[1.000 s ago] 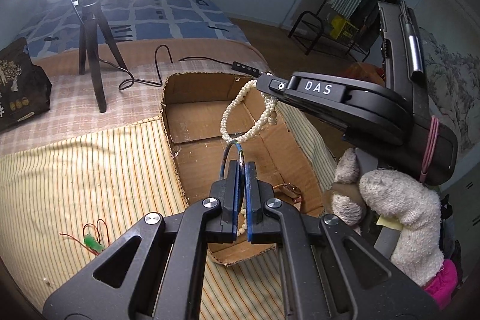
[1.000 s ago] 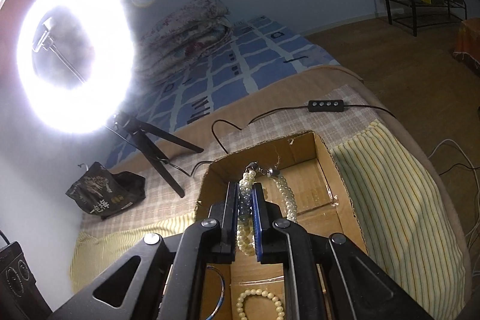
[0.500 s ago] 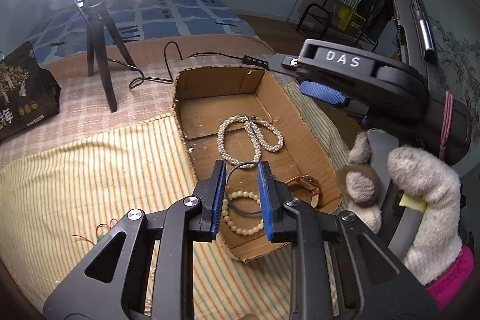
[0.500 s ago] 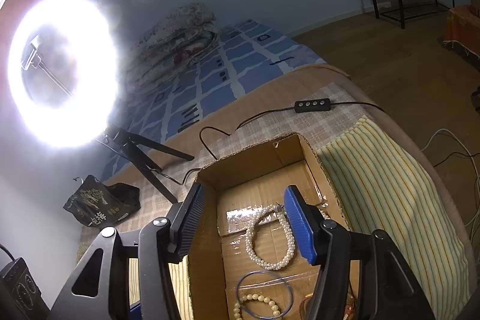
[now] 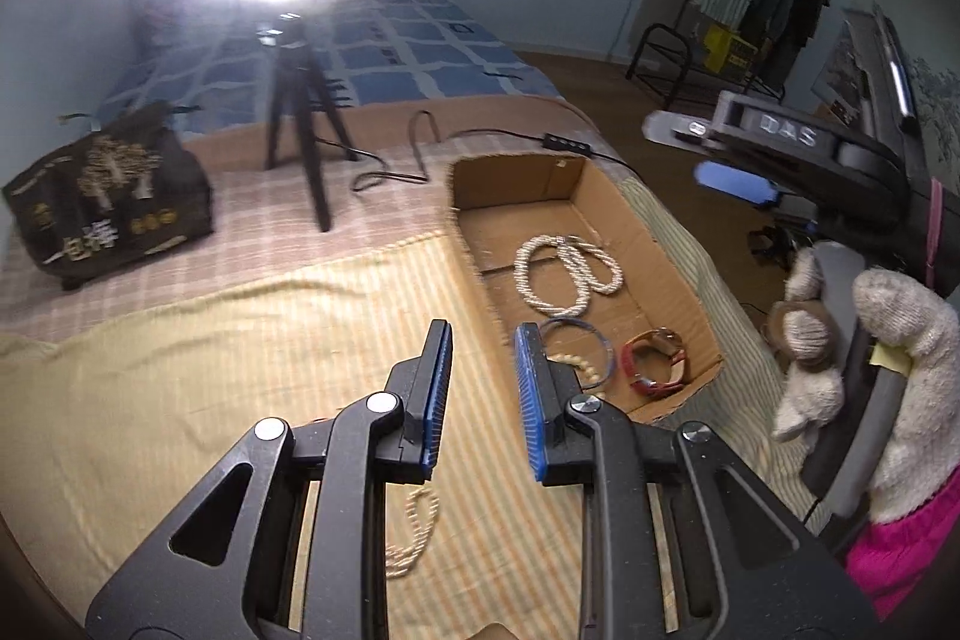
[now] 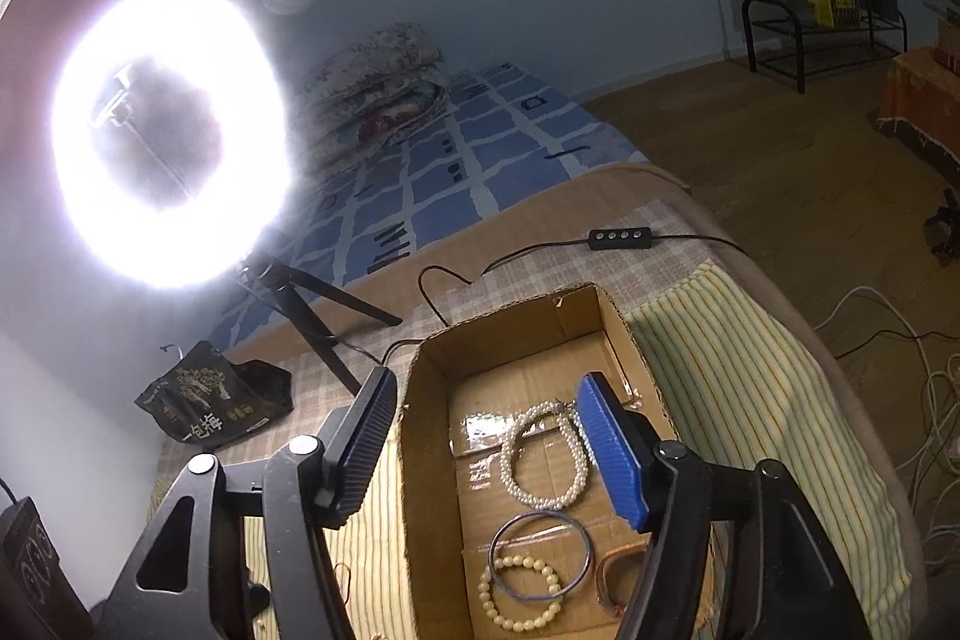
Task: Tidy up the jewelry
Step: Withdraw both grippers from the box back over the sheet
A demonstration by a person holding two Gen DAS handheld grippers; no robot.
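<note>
Left gripper (image 5: 480, 370) spread, nothing between the blue pads, hovering over the striped yellow cloth (image 5: 210, 370) just left of the cardboard box (image 5: 678, 274). Right gripper (image 6: 492, 436) spread wide as well, empty, poised above the box's left wall and floor.

Inside the box, by the left wrist view: pearl necklace (image 5: 567, 271) coiled in loops on the floor mid-box; nearer than it, a thin blue bangle (image 5: 579, 340) ringing a cream bead bracelet (image 5: 576, 367); right of the bangle, a red-strapped watch (image 5: 654, 361) near the box's near right corner.

Seen only from the left wrist: a short cream bead strand (image 5: 414, 532) lying on the cloth outside the box, below the gripper's fingers; the right gripper's body marked DAS, right of the box, gripped by a hand in a knitted glove (image 5: 894, 352).

Seen better from the right wrist: the bead bracelet (image 6: 522, 589) whole, overlapping the bangle (image 6: 540, 556) at the box's near end; pearl necklace (image 6: 543, 454) partly behind the right blue pad; watch (image 6: 618, 580) mostly hidden by that finger.

Beyond the box's far wall: cable with inline remote (image 6: 620, 238). Left of the box: lit ring light (image 6: 168, 136) on a tripod, and a black printed bag (image 6: 210, 400).
</note>
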